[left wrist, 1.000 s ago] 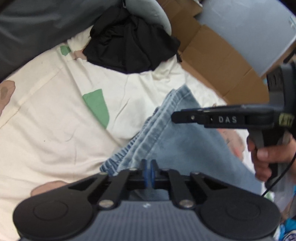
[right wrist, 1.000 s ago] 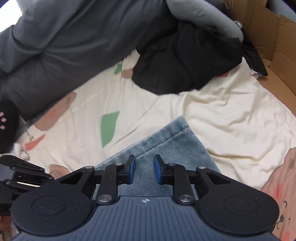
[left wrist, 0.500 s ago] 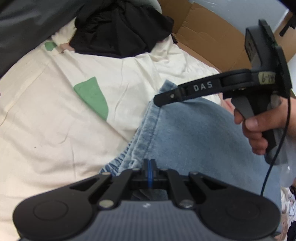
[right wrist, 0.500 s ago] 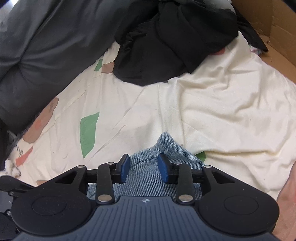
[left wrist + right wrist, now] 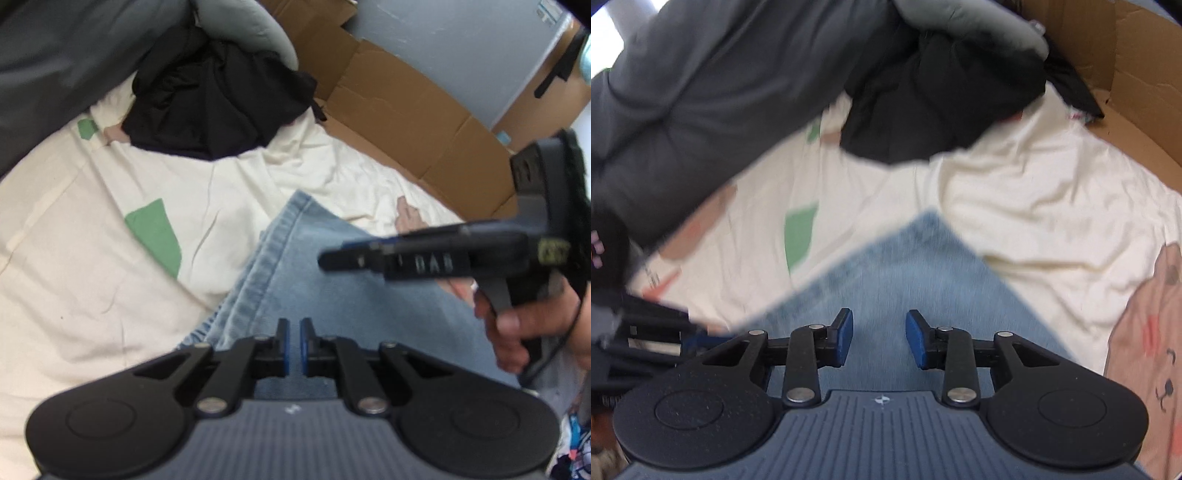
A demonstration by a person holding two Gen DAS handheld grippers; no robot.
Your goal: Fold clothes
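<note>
**Letting go of the denim fold**

Releasing the jeans [image 5: 332, 280] now that they lie doubled on the cream sheet [image 5: 92, 258], hem corner pointing toward the black garment [image 5: 218, 99]. My left gripper [image 5: 292, 345] has just been opening, its pads a sliver apart with nothing pinched between them. My right gripper [image 5: 879, 341] has also spread its pads, empty, hovering over the denim (blurred in its view), probably ready to smooth or re-grip.
</note>
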